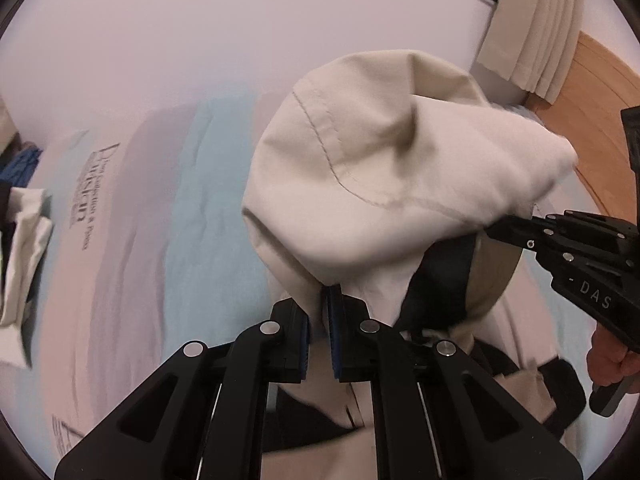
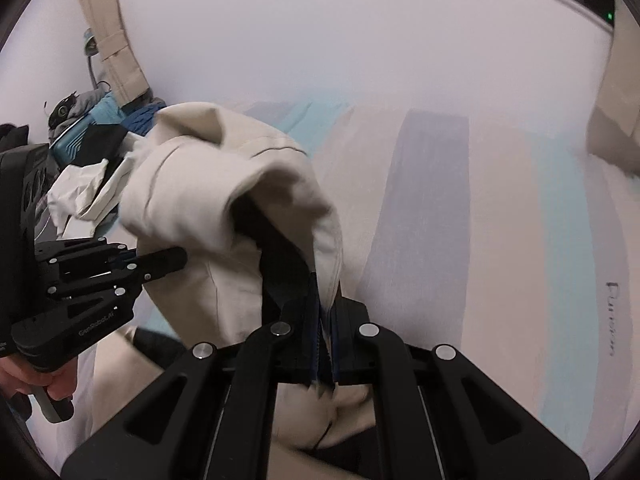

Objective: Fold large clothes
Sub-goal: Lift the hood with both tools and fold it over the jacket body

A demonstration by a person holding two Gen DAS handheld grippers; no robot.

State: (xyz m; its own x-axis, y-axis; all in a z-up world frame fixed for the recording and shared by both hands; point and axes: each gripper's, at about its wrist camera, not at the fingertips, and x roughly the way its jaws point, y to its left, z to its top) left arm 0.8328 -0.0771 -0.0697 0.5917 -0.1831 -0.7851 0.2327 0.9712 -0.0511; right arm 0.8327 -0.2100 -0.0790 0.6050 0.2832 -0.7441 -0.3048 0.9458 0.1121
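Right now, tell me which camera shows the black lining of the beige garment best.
The right wrist view: the black lining runs open and unobstructed from the fold down into the right gripper, shut on the beige garment. The left wrist view shows only a dark patch under the draped cloth, beside the left gripper.

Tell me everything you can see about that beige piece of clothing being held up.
The beige garment looks like soft woven cotton with stitched seams and a dark lining inside. It hangs bunched and crumpled above the striped bedsheet. The left gripper and right gripper each pinch a fold of it; its lower part droops out of sight.
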